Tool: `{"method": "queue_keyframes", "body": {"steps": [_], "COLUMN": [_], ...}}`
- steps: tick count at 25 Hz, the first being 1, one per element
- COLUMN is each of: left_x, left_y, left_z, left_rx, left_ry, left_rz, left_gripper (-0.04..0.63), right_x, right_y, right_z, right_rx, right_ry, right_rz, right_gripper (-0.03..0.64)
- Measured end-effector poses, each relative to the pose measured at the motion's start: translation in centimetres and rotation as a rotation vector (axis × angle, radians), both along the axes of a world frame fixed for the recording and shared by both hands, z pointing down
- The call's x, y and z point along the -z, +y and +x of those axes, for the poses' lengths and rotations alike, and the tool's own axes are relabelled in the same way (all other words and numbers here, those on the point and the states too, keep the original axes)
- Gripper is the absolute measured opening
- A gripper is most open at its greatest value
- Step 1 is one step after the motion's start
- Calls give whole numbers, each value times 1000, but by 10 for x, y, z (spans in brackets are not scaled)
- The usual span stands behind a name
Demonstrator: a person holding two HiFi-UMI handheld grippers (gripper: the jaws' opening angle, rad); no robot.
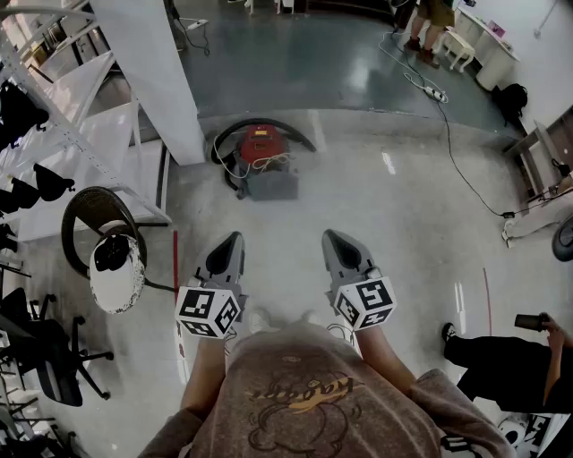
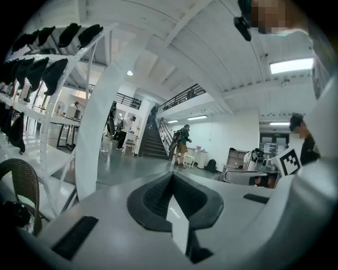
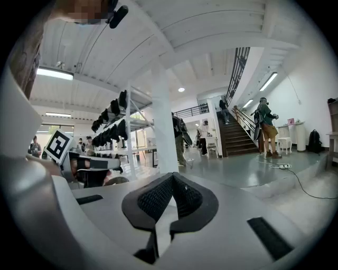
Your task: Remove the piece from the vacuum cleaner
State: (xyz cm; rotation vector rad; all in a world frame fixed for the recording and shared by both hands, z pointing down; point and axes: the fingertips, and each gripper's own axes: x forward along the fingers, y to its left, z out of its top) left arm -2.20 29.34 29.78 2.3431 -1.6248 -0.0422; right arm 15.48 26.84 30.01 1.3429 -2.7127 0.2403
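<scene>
A red and grey vacuum cleaner point(image 1: 260, 159) with a black hose curled round it and a coiled cord on top sits on the floor ahead of me, beside a white pillar point(image 1: 157, 72). My left gripper point(image 1: 235, 238) and right gripper point(image 1: 329, 236) are held side by side at waist height, well short of the vacuum, tips pointing toward it. Both are shut with nothing between the jaws. In the left gripper view the black pads point(image 2: 158, 198) meet; in the right gripper view the pads point(image 3: 158, 199) also meet. The vacuum is hidden in both gripper views.
White shelving point(image 1: 54, 98) with black items lines the left. A wicker chair point(image 1: 94, 215) and a white helmet-like object point(image 1: 116, 273) stand at my left, office chairs point(image 1: 45, 358) lower left. A cable and power strip point(image 1: 425, 88) cross the floor. People stand far back point(image 1: 434, 22) and at right point(image 1: 519, 353).
</scene>
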Motion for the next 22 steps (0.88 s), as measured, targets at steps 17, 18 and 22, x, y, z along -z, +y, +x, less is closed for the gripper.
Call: {"method": "queue_keyframes", "body": {"steps": [17, 18, 22], "left_x": [-7, -8, -11], "left_y": [-5, -5, -10], "left_z": [-21, -23, -34], "left_rx": [-107, -120, -153], "left_ry": [-26, -28, -30], "left_rz": [-10, -10, -2], "left_gripper": [3, 3, 3], "right_x": [-2, -3, -6], "right_y": [12, 12, 11], "right_z": [-33, -36, -44], "right_rx": [-47, -53, -80], "right_ry": [-43, -41, -38], "right_rz": [-8, -8, -6], "right_gripper": [0, 0, 0]}}
